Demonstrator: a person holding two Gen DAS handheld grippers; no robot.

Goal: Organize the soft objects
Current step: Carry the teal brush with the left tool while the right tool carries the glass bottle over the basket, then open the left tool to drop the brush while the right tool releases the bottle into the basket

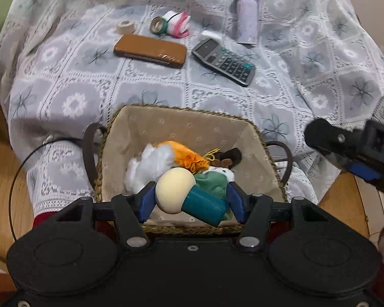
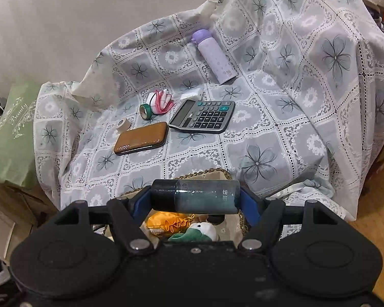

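Observation:
My left gripper [image 1: 190, 199] is shut on a toy with a cream round head [image 1: 175, 189] and a teal cylinder body [image 1: 204, 206], held over a woven basket [image 1: 245, 138] lined with beige cloth. Inside the basket lie a white fluffy piece [image 1: 148, 165], an orange pouch [image 1: 189, 157], a green-and-white plush [image 1: 215, 179] and a dark brown item [image 1: 229, 156]. My right gripper [image 2: 194, 197] is shut on a dark teal translucent bottle [image 2: 194, 196], held crosswise above the basket's near rim [image 2: 204, 172]. The orange pouch [image 2: 169, 223] and plush [image 2: 199, 231] show below it.
On the flowered lace cloth [image 1: 307, 58] lie a brown case [image 1: 151, 50], a calculator [image 1: 224, 61], a purple flask [image 1: 247, 16], tape rolls [image 1: 157, 24], a beige tape roll [image 1: 126, 26] and a pink-white bundle [image 1: 179, 23]. A green bag [image 2: 10, 130] stands left. Wooden floor surrounds.

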